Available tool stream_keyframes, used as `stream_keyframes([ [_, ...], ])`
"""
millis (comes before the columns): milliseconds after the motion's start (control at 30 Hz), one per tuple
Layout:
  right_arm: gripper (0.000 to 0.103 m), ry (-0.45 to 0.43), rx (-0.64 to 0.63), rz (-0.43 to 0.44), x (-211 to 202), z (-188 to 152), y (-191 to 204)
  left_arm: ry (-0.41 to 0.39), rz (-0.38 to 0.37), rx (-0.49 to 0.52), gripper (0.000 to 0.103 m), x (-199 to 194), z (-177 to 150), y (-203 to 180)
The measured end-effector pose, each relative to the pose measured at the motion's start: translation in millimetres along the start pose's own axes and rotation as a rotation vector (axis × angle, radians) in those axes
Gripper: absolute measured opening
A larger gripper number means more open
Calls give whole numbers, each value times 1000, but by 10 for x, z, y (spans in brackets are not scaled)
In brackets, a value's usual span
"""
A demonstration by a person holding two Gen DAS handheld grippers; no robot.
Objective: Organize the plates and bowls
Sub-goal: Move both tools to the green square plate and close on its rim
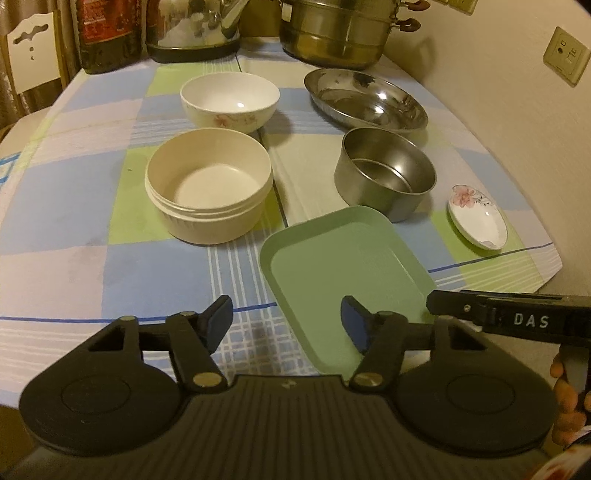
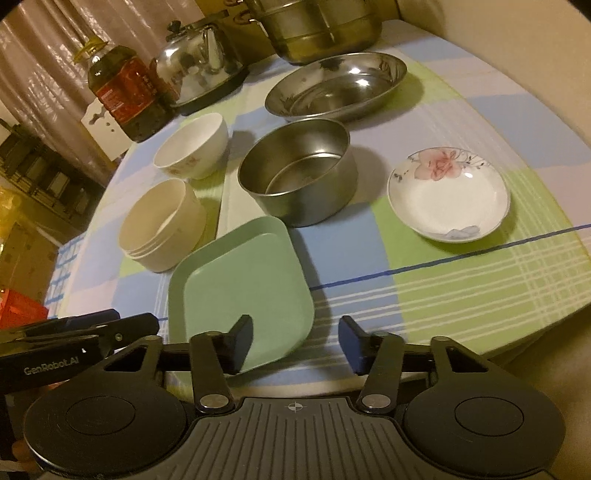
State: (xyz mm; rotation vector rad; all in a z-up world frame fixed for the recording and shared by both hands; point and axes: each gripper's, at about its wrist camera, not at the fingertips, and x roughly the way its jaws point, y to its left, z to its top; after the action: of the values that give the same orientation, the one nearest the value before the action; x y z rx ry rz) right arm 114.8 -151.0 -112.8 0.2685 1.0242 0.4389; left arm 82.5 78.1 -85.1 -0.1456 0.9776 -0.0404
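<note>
On the checked tablecloth lie a green square plate (image 1: 343,273) (image 2: 240,280), a cream ribbed bowl (image 1: 208,184) (image 2: 162,225), a white flowered bowl (image 1: 229,101) (image 2: 192,146), a steel straight-sided bowl (image 1: 384,173) (image 2: 299,173), a wide steel dish (image 1: 365,99) (image 2: 336,85) and a small flowered saucer (image 1: 476,218) (image 2: 448,194). My left gripper (image 1: 286,325) is open and empty over the green plate's near left edge. My right gripper (image 2: 295,341) is open and empty just over the plate's near right corner.
At the table's back stand an oil bottle (image 2: 125,96), a steel kettle (image 2: 201,62) and a steel steamer pot (image 1: 336,31). A wall with a socket (image 1: 565,55) runs along the right. The table edge (image 2: 535,328) curves close on the right.
</note>
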Motion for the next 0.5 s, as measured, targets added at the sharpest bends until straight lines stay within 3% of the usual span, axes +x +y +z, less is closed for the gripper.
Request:
stream_keyframes([
  [133, 33, -2, 12, -32, 101, -16, 9, 13, -10, 8, 59, 96, 7, 46],
  [267, 27, -2, 40, -51, 165, -10, -20, 22, -21, 20, 54, 193, 14, 77],
  [400, 22, -3, 40, -67, 183, -14, -20, 30, -29, 13, 40, 310, 29, 129],
  [500, 14, -4, 23, -83, 183, -16, -22, 40, -40, 15, 33, 390, 46, 153],
])
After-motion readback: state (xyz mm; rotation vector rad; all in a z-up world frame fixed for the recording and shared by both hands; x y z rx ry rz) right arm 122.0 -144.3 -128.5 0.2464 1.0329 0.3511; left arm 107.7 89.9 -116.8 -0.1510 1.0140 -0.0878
